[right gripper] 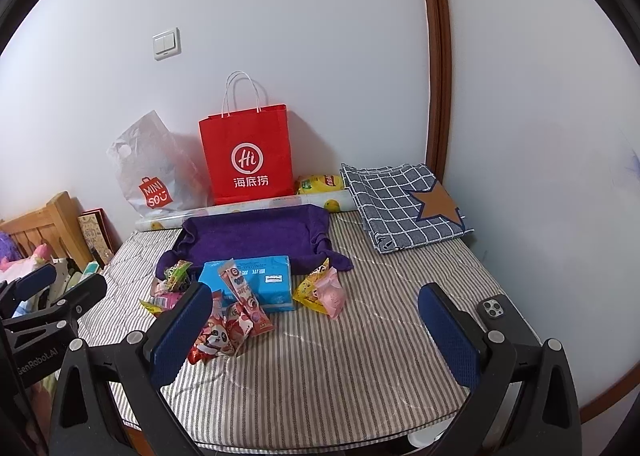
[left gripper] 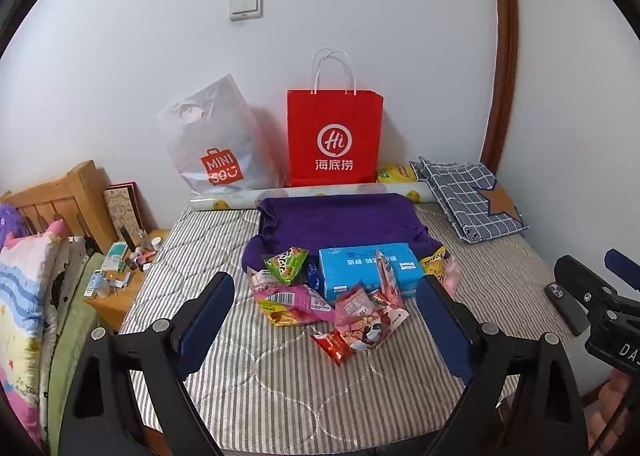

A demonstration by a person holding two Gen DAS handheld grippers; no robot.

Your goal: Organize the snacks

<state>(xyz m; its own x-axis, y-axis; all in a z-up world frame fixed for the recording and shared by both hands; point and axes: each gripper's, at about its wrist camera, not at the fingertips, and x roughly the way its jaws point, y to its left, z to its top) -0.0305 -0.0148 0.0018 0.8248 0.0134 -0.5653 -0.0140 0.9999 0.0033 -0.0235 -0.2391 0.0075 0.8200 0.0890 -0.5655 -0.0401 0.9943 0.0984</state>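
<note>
1. In the lower frame of its own wrist view, the left gripper angles down over the striped mattress, fingers spread wide with nothing between the pads.
2. The right gripper tilts down likewise in its own view, fingers wide apart and empty; a phone lies near its right finger.
3. At centre frame lies the pile of snack packets, loose on the mattress, touching a blue box.
4. Behind them sits a purple cloth.
5. Farthest, a red paper bag and a white plastic bag lean against the wall.
</note>
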